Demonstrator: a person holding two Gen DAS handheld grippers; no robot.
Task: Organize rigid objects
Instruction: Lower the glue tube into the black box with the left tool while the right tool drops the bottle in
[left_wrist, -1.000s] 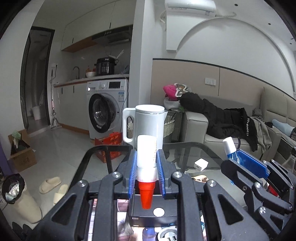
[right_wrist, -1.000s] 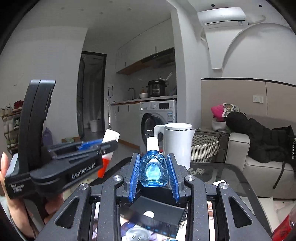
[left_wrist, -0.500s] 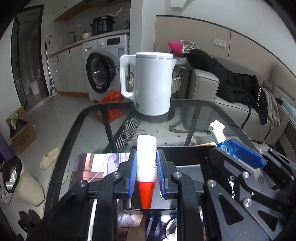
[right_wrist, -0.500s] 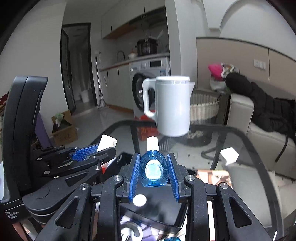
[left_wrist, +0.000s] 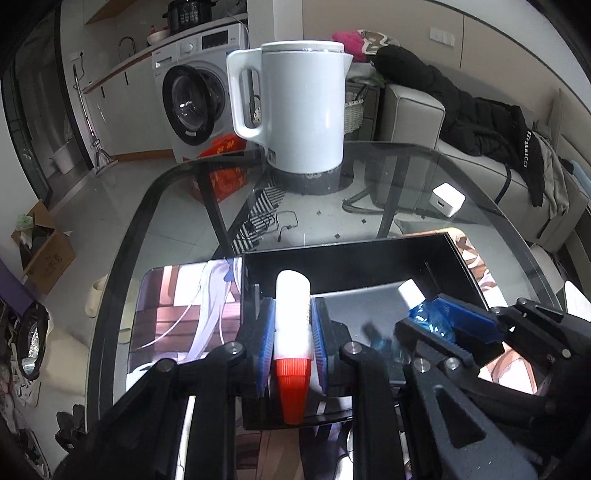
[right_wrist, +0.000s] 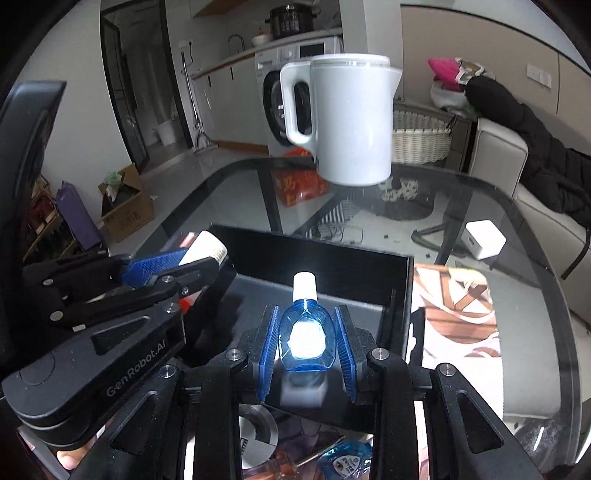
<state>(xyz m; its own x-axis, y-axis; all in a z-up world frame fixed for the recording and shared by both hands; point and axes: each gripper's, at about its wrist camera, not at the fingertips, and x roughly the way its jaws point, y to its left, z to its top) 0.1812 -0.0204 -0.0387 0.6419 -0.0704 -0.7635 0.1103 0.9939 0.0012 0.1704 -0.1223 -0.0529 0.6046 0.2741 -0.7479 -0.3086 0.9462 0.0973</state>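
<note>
two grippers, both loaded, both over the black box

left wrist view: the left gripper (left_wrist: 291, 345) has its blue pads clamped on a white tube with a red cap (left_wrist: 293, 332), cap end pointing back toward the camera, white end sticking out over the black box (left_wrist: 351, 264). the box sits on a printed mat (left_wrist: 177, 302) on the glass bench (left_wrist: 480, 214). the right gripper (left_wrist: 443, 317) pokes in from the right, also over the box, pinching a small blue bottle (left_wrist: 430, 317) with a white cap. further back on the bench there's a white kettle (left_wrist: 303, 107) on its dark base and a white charger cube (left_wrist: 447, 199).

right wrist view: the blue bottle (right_wrist: 306, 336) is squeezed upright between the right gripper's pads (right_wrist: 306, 343), hanging above the box's interior (right_wrist: 391, 273). the left gripper (right_wrist: 177, 266) comes in from the left with the tube's white end (right_wrist: 205, 251) visible at the box's left wall. kettle (right_wrist: 351, 118) and charger (right_wrist: 482, 240) are beyond the box.
</note>
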